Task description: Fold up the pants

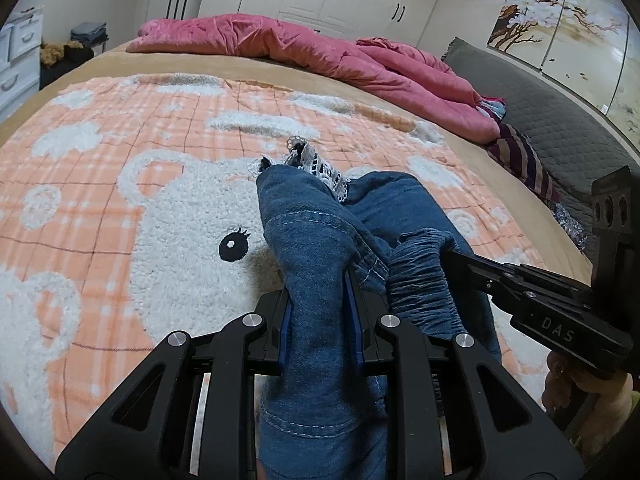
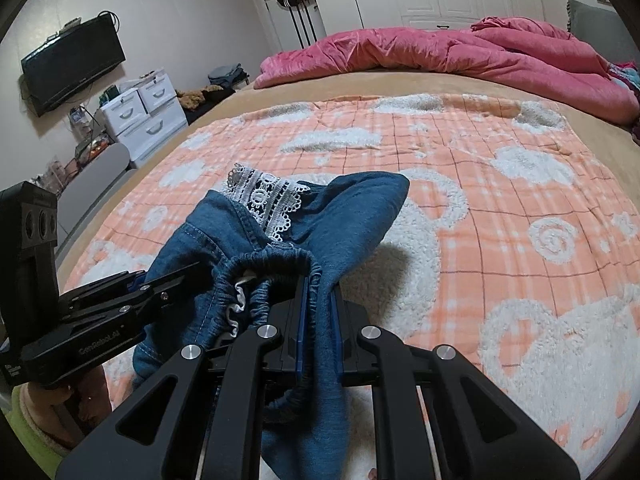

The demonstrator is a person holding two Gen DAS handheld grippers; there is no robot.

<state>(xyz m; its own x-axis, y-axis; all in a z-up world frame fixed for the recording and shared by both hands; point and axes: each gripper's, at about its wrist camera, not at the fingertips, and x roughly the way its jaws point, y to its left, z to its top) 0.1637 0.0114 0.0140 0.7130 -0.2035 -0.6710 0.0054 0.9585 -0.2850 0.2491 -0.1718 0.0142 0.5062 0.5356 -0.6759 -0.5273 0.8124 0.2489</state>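
Small blue denim pants [image 1: 312, 248] with an elastic waistband [image 2: 272, 264] and white lace trim [image 1: 320, 168] hang bunched between both grippers above the bed. My left gripper [image 1: 320, 300] is shut on the denim near the waist. My right gripper [image 2: 320, 300] is shut on the waistband side. In the left wrist view the right gripper [image 1: 452, 256] comes in from the right, clamped on the gathered waistband. In the right wrist view the left gripper [image 2: 180, 276] comes in from the left, clamped on the denim. The lace hem [image 2: 264, 200] points away toward the bed's middle.
The bed carries an orange plaid blanket with white fleecy bears [image 1: 180, 208]. A pink quilt [image 1: 320, 52] lies heaped at the far side. A grey headboard [image 1: 560, 120] is at right. White drawers [image 2: 144, 116] and a wall TV [image 2: 72, 60] stand left.
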